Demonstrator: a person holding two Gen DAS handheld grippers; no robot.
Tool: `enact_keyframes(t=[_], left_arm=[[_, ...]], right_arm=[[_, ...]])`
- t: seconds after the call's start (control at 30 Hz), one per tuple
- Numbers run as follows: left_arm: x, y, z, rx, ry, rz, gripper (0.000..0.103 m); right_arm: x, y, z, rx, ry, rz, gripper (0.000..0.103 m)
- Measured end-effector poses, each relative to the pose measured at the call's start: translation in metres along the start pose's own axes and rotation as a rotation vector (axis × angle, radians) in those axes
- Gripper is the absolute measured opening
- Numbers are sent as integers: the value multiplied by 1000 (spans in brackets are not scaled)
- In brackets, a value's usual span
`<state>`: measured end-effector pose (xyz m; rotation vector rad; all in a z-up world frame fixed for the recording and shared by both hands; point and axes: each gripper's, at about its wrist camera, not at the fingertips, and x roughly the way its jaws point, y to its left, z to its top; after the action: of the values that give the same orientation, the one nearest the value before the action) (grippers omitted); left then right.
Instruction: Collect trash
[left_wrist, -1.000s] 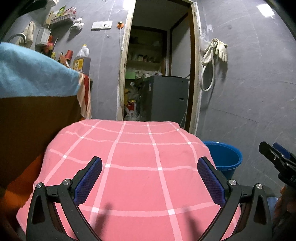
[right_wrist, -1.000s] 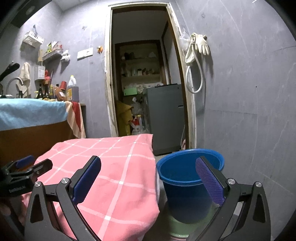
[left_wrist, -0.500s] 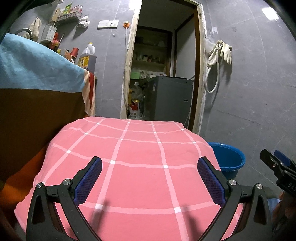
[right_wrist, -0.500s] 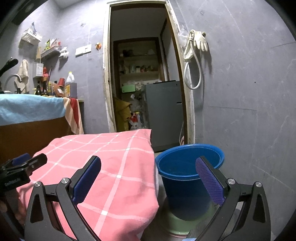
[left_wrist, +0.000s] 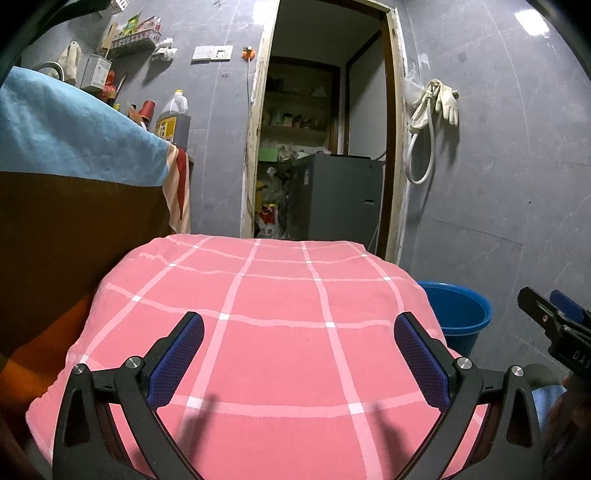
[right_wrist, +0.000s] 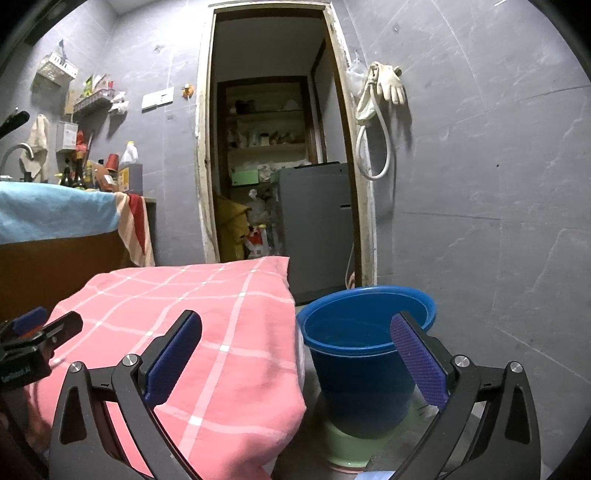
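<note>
Nearest in the left wrist view, the left gripper (left_wrist: 295, 354) hovers with its blue-padded fingers spread wide and nothing between them. Below it lies a bench draped in a pink checked cloth (left_wrist: 280, 332), whose top shows no loose item. In the right wrist view, the right gripper (right_wrist: 295, 354) is likewise spread wide and holds nothing; it hangs over the bench's right edge.

Just beside that right edge, on the floor, stands a blue bucket (right_wrist: 369, 354) resting on a pale green base (right_wrist: 343, 450). Its inside looks dark, and whether it holds anything cannot be told. It is probably where the trash goes.

No piece of trash shows on the cloth or near the grippers in either view. So the step in hand looks like searching. To do it well, sweep both cameras slowly over the bench edges and the floor, keeping both grippers wide until a piece is centred between the fingers.

Farther off, a higher counter under a blue cloth (left_wrist: 74, 140) stands at the left, carrying an oil bottle (left_wrist: 173, 122). Beyond is a doorway (left_wrist: 325, 129) with cluttered bags (right_wrist: 255, 236) at its foot, a possible place for trash, beside a grey appliance (right_wrist: 314, 221). Rubber gloves (right_wrist: 384, 88) hang right of the doorway.
</note>
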<state>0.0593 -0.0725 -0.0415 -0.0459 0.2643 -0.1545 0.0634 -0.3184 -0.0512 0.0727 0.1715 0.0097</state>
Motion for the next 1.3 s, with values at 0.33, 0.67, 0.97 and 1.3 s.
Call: enact_keyframes(t=[0.33,0.67,0.97,1.3], left_arm=[[2,3,-1,-1,-4,8,101],[1,2,-2,-1,-6,10,101],[1,2,-2,-1,-6,9,101],[1,0,-2,-2,-7,11,101]], right_arm=[[0,2,-2,-22,9,-1,103],[1,4,-1,-27,11,-1,103],[1,4,-1,-28,11,0,103],[1,4,-1,-29,10,0,103]])
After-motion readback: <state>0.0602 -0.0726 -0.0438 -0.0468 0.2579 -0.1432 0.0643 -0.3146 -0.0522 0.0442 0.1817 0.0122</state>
